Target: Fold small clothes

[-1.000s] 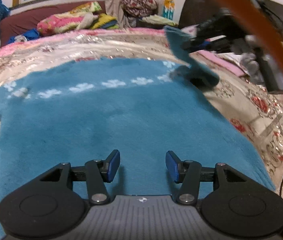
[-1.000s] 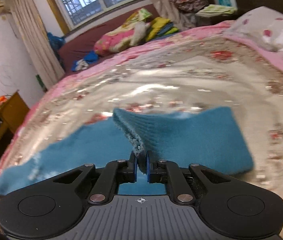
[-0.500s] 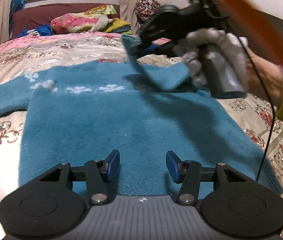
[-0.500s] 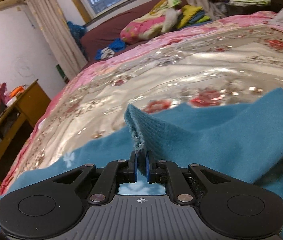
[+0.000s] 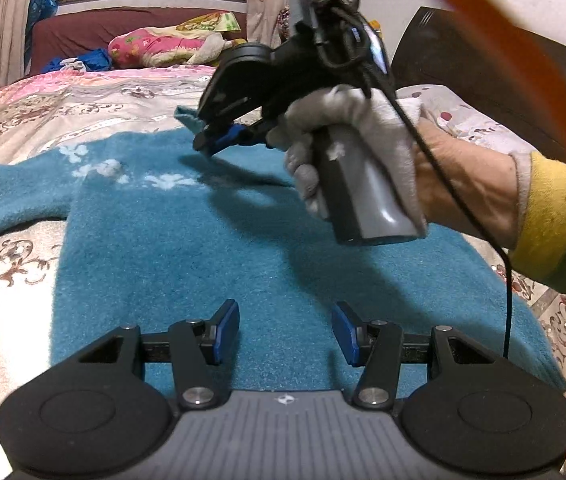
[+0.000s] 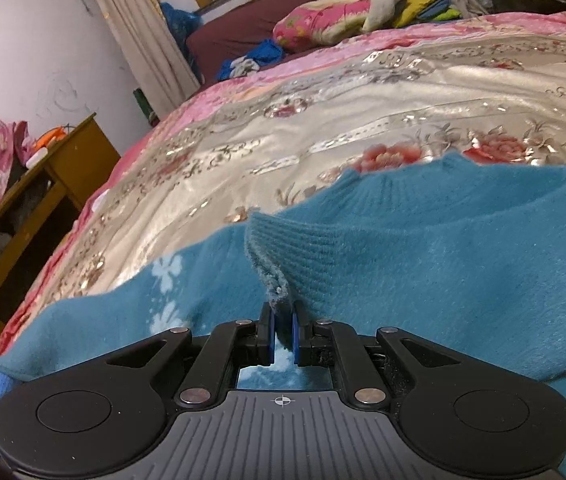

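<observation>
A small teal sweater [image 5: 187, 248] with white flowers lies flat on the bed. My left gripper [image 5: 285, 330] is open and empty, low over the sweater's near hem. My right gripper [image 6: 282, 330] is shut on the sweater's ribbed sleeve cuff [image 6: 279, 252] and holds it over the chest, the sleeve folded across the body. The right gripper also shows in the left wrist view [image 5: 219, 142], held by a gloved hand [image 5: 363, 136] above the sweater's upper part. The other sleeve [image 5: 7, 196] lies spread to the left.
The floral bedspread [image 6: 323, 128] lies under the sweater. A wooden bedside cabinet [image 6: 39, 196] stands at the left of the bed. Piled bedding [image 6: 323, 20] and a dark red couch sit at the far side. A dark headboard [image 5: 483, 76] is at the right.
My right gripper has carried the cuff leftward and down across the sweater's body, folding the sleeve over the chest. My left gripper has stayed open over the hem.
</observation>
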Tool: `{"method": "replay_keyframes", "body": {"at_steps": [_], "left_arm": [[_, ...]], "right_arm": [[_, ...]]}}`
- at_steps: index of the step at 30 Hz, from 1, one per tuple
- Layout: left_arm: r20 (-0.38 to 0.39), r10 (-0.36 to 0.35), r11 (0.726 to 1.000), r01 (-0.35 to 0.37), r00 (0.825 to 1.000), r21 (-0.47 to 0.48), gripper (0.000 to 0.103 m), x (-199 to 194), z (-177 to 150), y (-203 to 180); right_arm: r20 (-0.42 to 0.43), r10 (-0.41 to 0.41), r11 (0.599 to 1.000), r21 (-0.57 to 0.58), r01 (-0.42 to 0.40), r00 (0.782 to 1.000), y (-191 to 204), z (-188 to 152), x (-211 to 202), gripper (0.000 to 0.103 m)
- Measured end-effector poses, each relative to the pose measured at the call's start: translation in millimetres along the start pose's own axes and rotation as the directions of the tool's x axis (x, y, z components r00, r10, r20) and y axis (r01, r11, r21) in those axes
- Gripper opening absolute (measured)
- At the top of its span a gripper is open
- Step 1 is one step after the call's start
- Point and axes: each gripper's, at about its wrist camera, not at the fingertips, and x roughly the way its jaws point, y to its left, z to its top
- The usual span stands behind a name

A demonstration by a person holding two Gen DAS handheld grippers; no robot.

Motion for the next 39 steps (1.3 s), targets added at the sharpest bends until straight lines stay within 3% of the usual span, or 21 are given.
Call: {"method": "replay_keyframes", "body": {"at_steps": [19, 29, 33, 36, 39], "left_arm": [[0.005, -0.001, 1.0, 0.001, 1.0, -0.021, 0.057, -3.6, 1.1, 2.5], [0.018, 0.003, 1.0, -0.002, 1.0, -0.011, 0.057, -7.0, 0.5, -0.1], [0.019, 0.002, 1.0, -0.002, 1.0, -0.016, 0.057, -8.1, 0.6, 1.9], [0.023, 0.004, 1.0, -0.003, 1.0, -0.022, 0.057, -9.1, 1.9, 3.1], [0.036, 0.005, 1.0, -0.004, 0.999, -0.026, 0.057, -13.5, 3.0, 4.3]], "right_arm": [[-0.026, -0.05, 0.991, -0.122, 0.046, 0.998, 28.5, -16.9, 31.1, 0.011], [-0.013, -0.076, 0.988, -0.133, 0.073, 0.997, 41.9, -12.7, 35.9, 0.011], [-0.037, -0.063, 0.988, -0.141, 0.057, 0.997, 41.0, -15.0, 38.7, 0.016], [-0.055, -0.025, 0.991, -0.134, 0.017, 0.998, 40.2, -13.7, 33.4, 0.028], [-0.047, 0.014, 0.988, -0.155, -0.021, 0.999, 43.5, -15.4, 19.1, 0.028]]}}
